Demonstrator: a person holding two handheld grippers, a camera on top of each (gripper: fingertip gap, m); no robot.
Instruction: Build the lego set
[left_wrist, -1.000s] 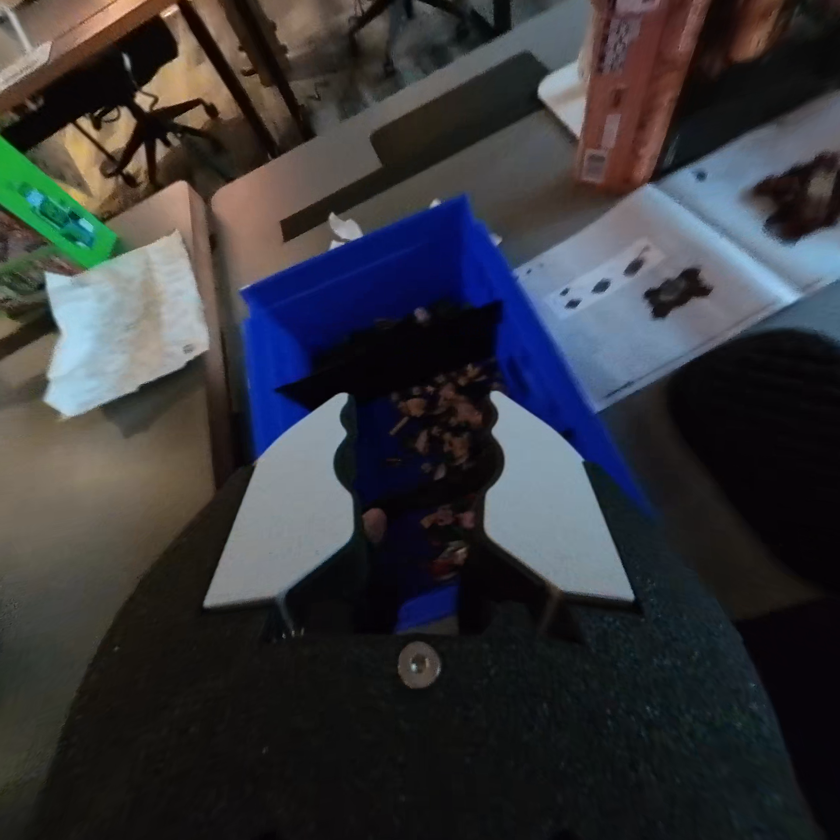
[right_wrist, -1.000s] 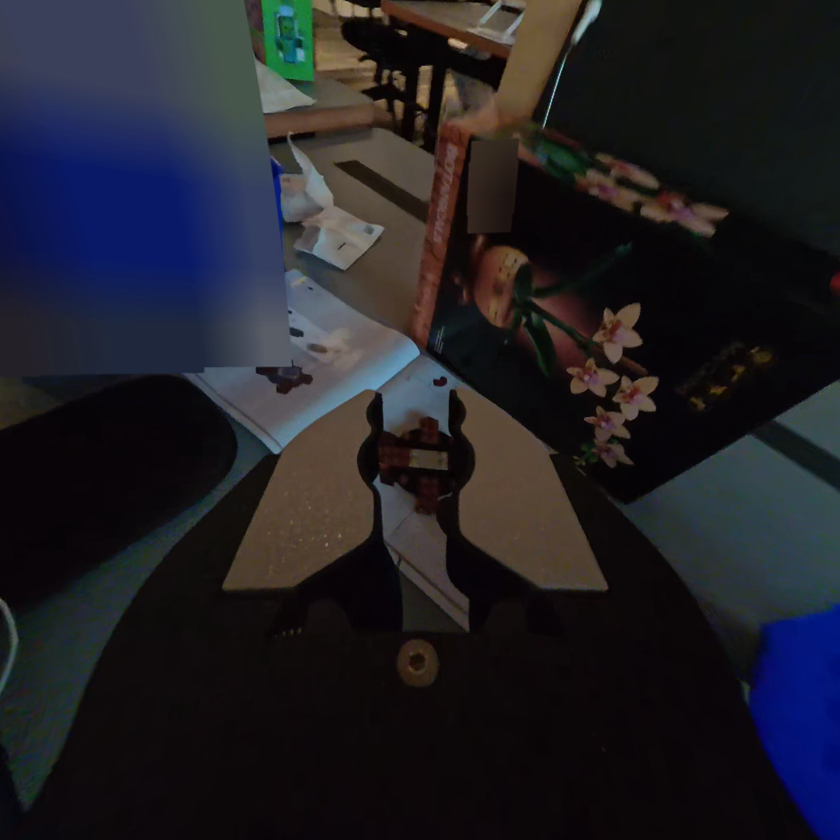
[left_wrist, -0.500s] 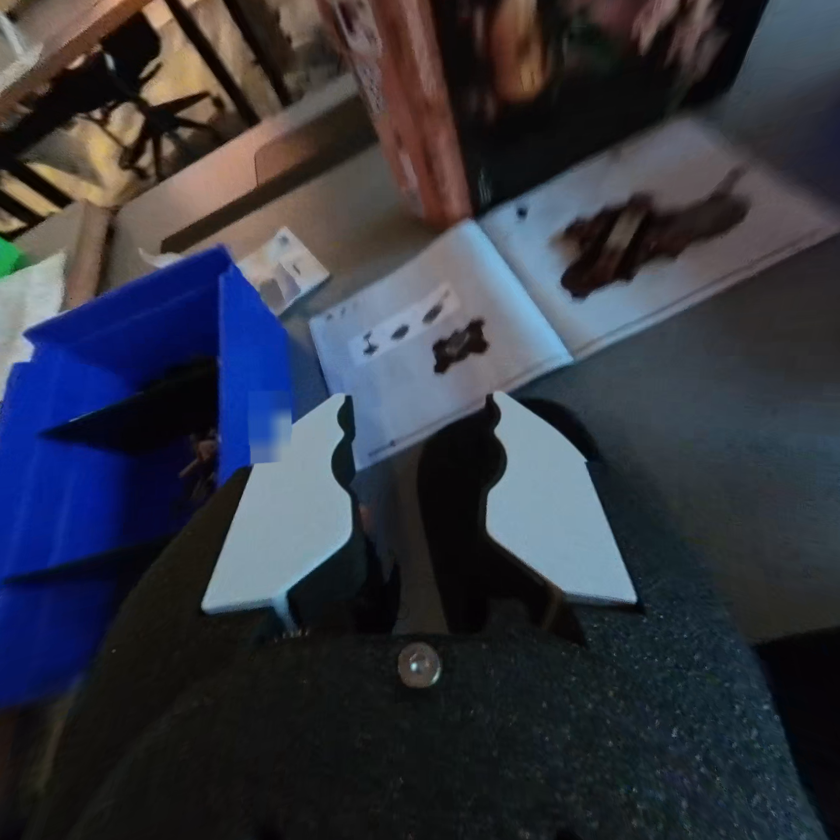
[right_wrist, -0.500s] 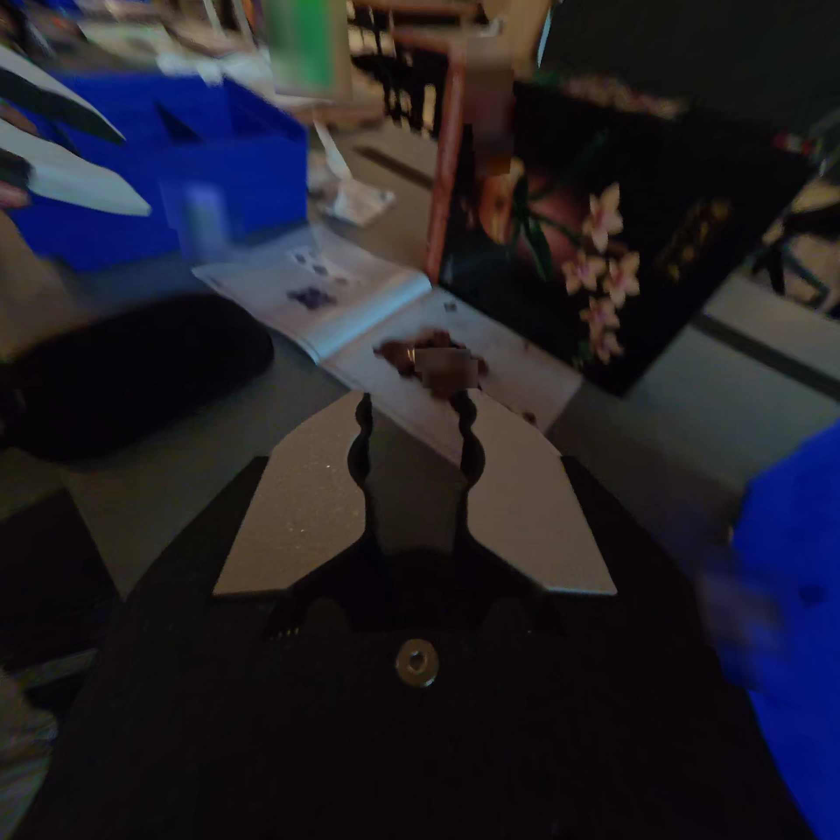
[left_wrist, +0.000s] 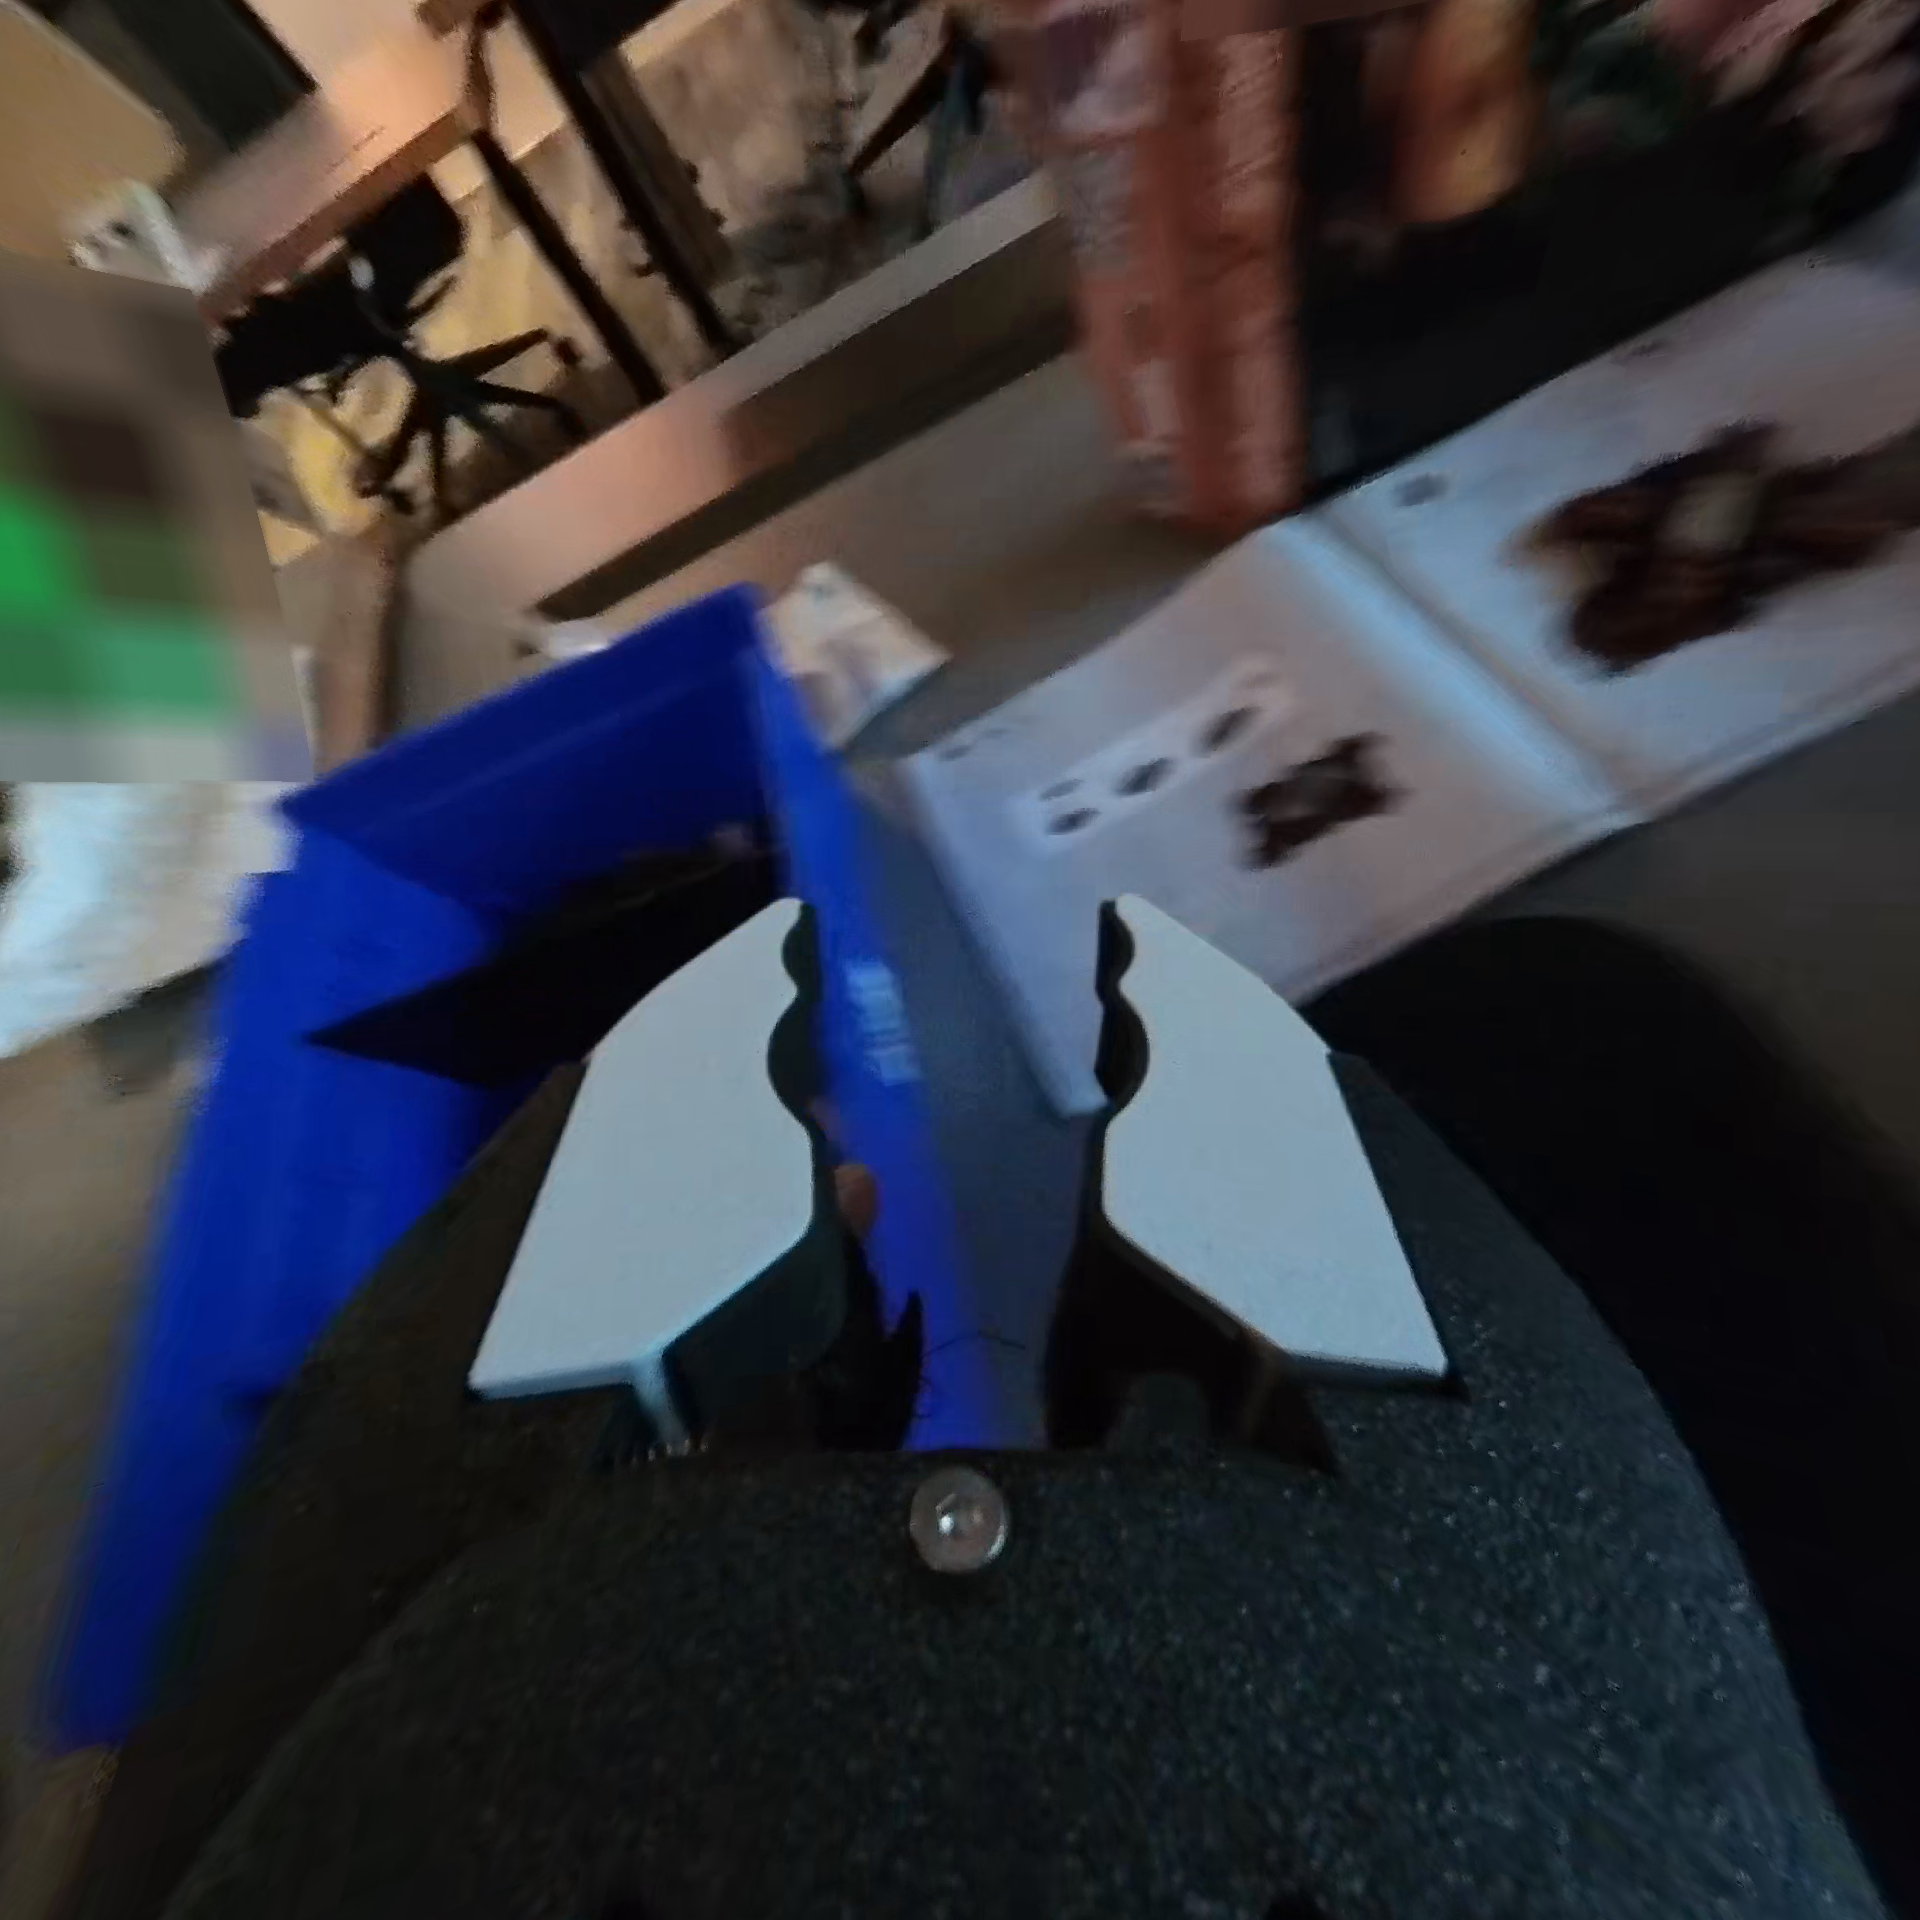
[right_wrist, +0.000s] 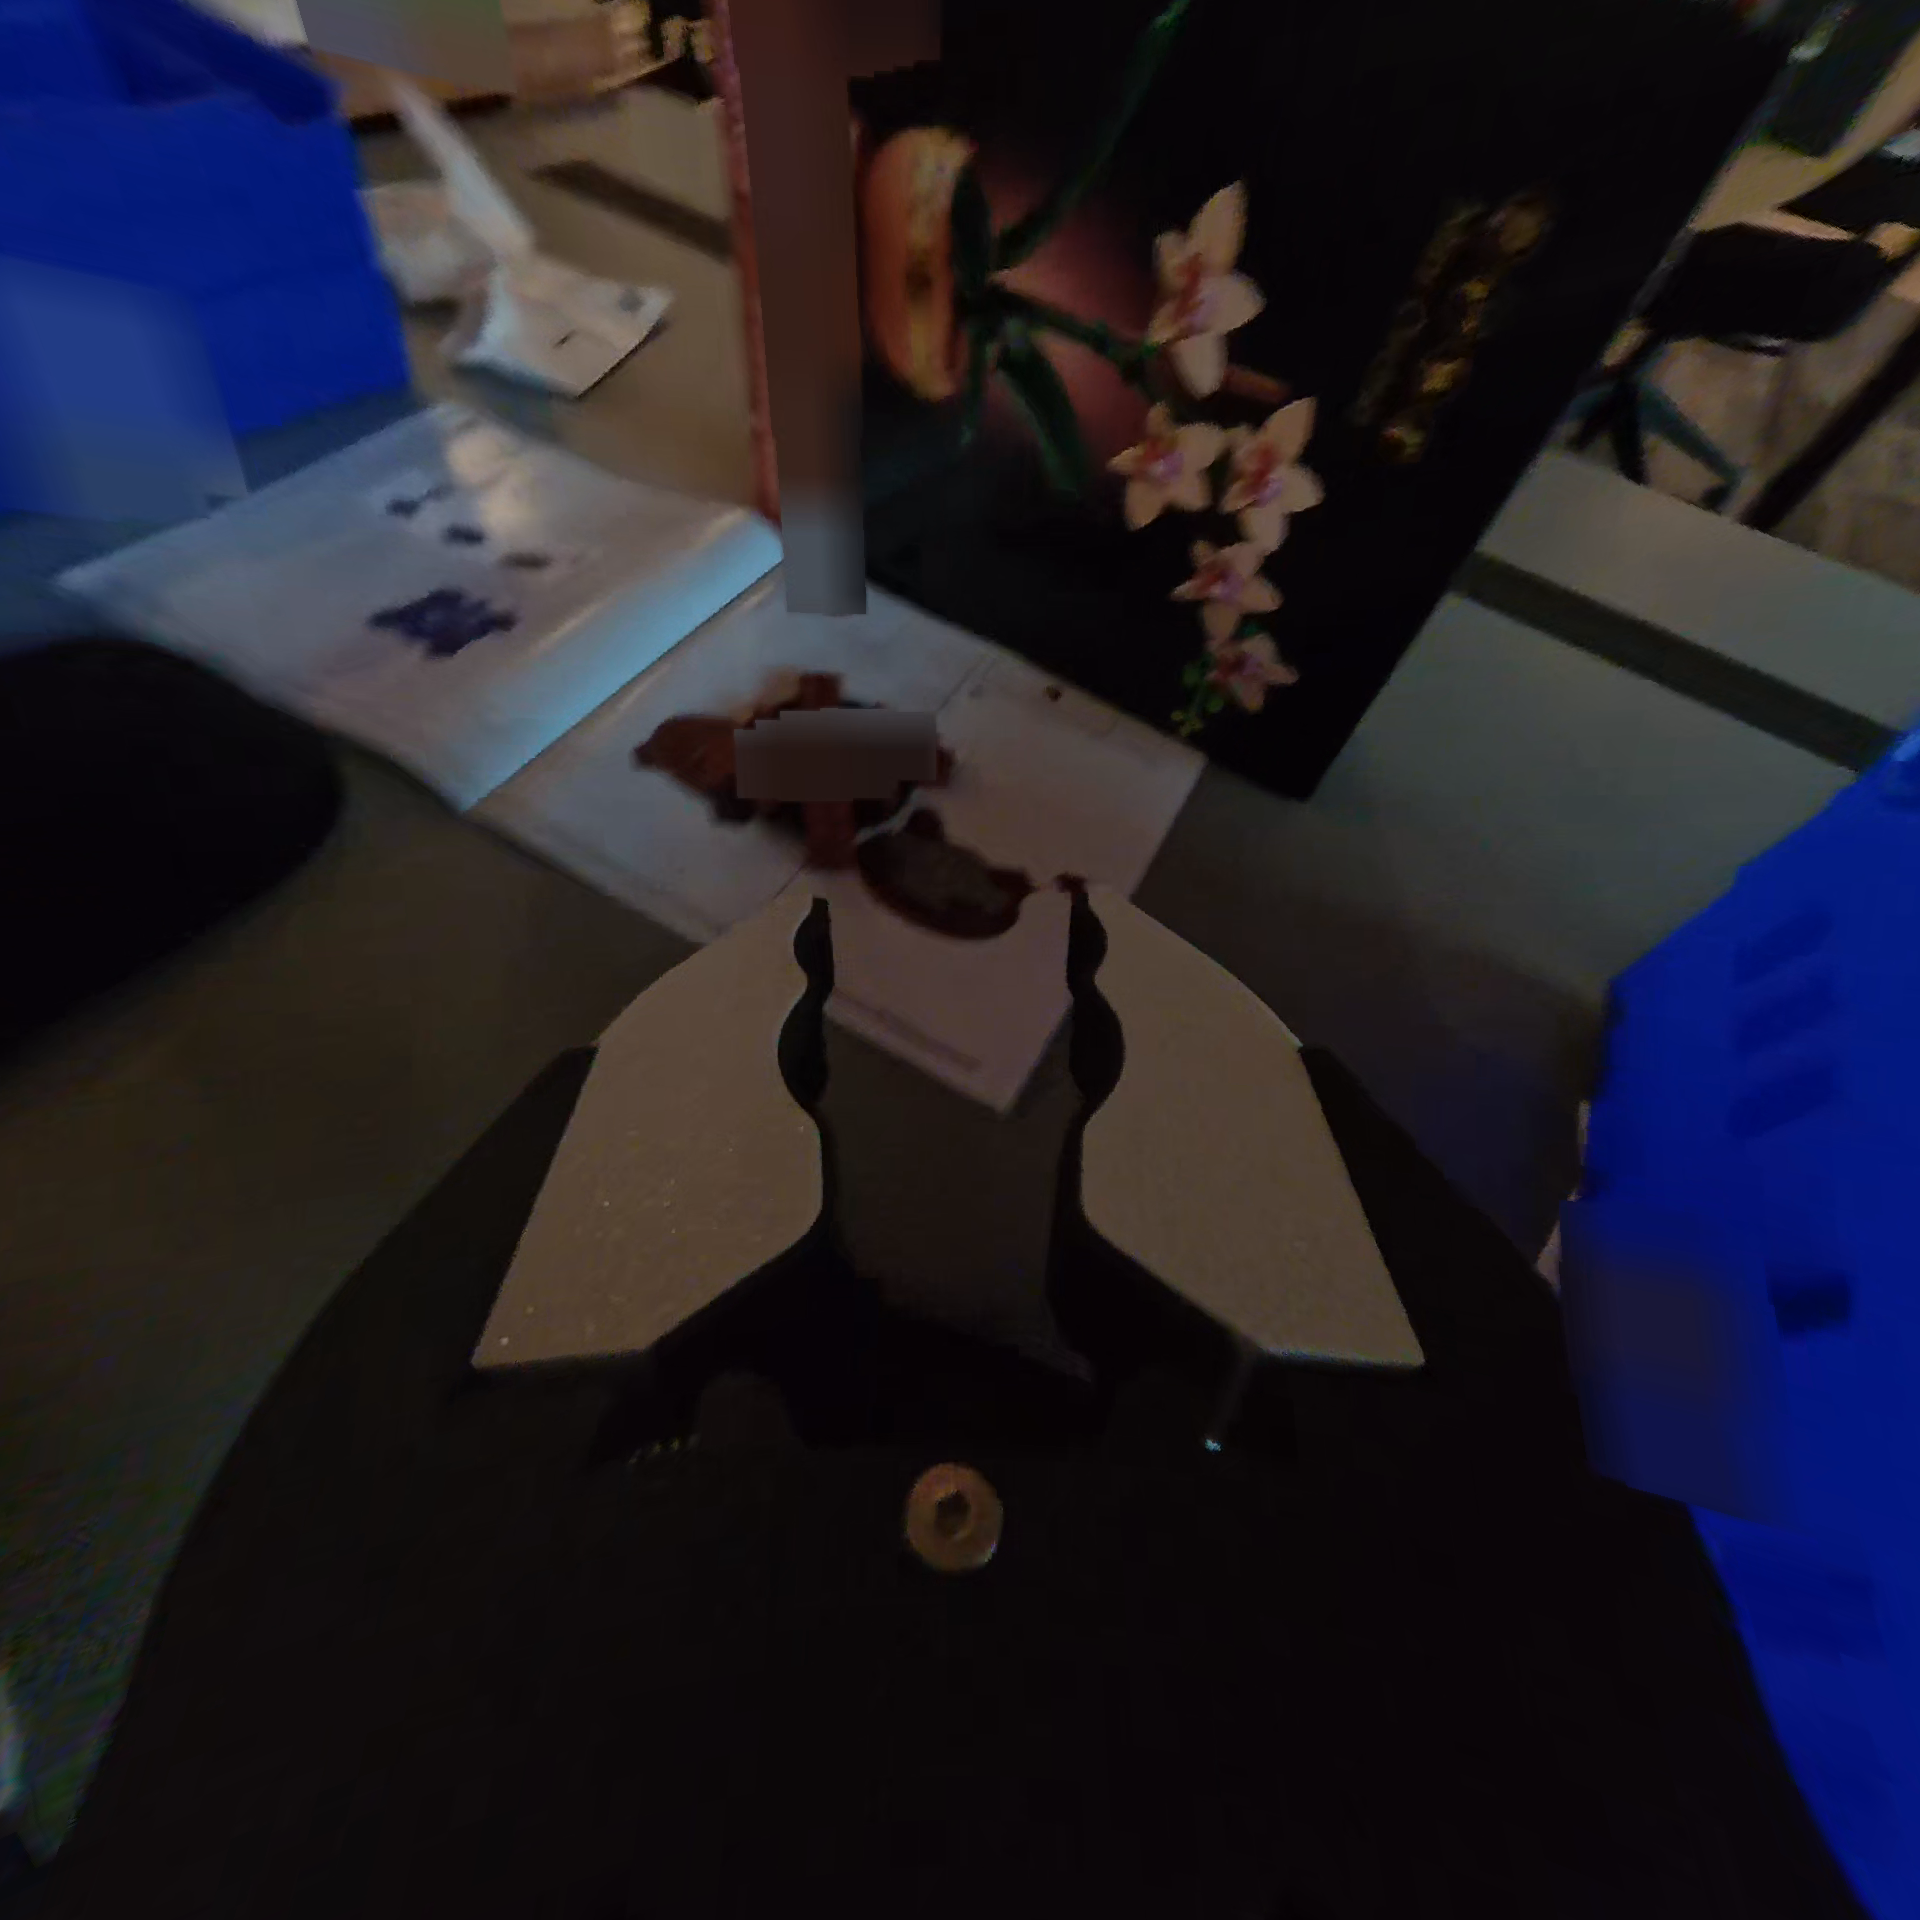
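Taking the open instruction booklet (left_wrist: 1382, 727) as the landmark, the blue parts bin (left_wrist: 499, 831) stands just to its left, with dark dividers and small brownish pieces inside, though blur hides what they are. The left gripper (left_wrist: 951, 914) hangs over the bin's near right wall, its jaws spread wide and holding nothing; that wall runs up between the fingers, seemingly below them, with no pad pressed on it. A dark rounded object (left_wrist: 1621, 1122) lies just in front of the booklet. On the booklet's right-hand page sits a reddish-brown brick assembly (right_wrist: 831, 769), and the right gripper (right_wrist: 951, 914) hovers just short of it, jaws apart and empty, the nearest brown part just beyond its fingertips. Behind the booklet leans a dark box printed with orchids (right_wrist: 1226, 343). Judging from this, any pick from the bin wants the left fingers moved clear of the wall and over one piece, squarely, before closing.
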